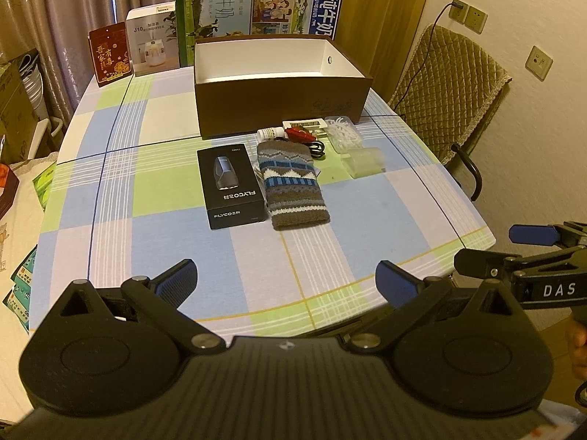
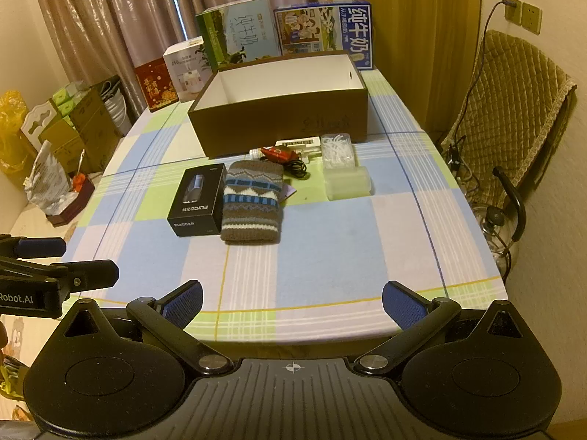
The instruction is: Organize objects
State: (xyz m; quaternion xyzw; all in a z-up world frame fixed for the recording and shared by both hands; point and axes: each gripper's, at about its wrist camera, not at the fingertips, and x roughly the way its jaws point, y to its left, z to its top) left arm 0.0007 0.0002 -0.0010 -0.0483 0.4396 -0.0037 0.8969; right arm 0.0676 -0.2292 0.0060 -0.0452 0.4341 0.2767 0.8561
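Checked surface: one brown box (empty), one black carton, one knitted pouch; left claw and right claw are held apart.

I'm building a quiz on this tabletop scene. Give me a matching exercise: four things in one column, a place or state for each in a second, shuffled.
Things
1. black rectangular shaver box
2. brown patterned knitted pouch
3. large brown open-top cardboard box
4. clear plastic lidded case of white picks

Places or states
A. empty, white inside
B. farthest right of the four
C. lying flat, left of the pouch
D. between the shaver box and the small clutter

Pairs: 1-C, 2-D, 3-A, 4-B
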